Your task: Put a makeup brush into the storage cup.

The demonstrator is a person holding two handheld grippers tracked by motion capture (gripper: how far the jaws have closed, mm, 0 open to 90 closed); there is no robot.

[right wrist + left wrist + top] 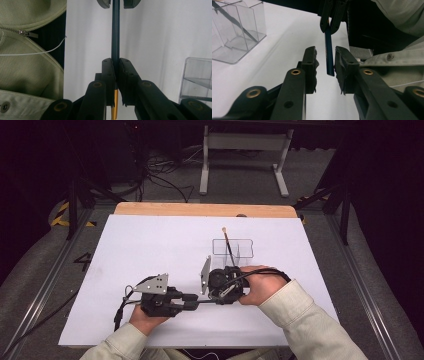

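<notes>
**Pencil bridged between both grippers, hand-over in progress**

Your right gripper (pixel 117 65) is clamped tight on a dark blue pencil (pixel 115 35), jaws pinched near the gold ferrule end, which pokes out behind the pads. The shaft runs straight out towards your left gripper (pixel 325 62). Held this way, the free end is offered level above the table (pixel 150 245), easy for the other tool to take.

Left gripper: jaws narrowed round the pencil's far end but not yet gripping. In the left gripper view the right-hand pad sits at or just beside the shaft; the other pad stands clearly apart. Count it as unclosed.

The pencil hangs between the two tools, near the front of the white sheet, carried by the right gripper alone.

Behind your right hand (pixel 260 287) stands a clear plastic organiser (pixel 233 247) with another pencil (pixel 228 245) leaning in it. Likely destination, by my reading; passing to the left gripper probably serves to regrip before dropping it in.
</notes>
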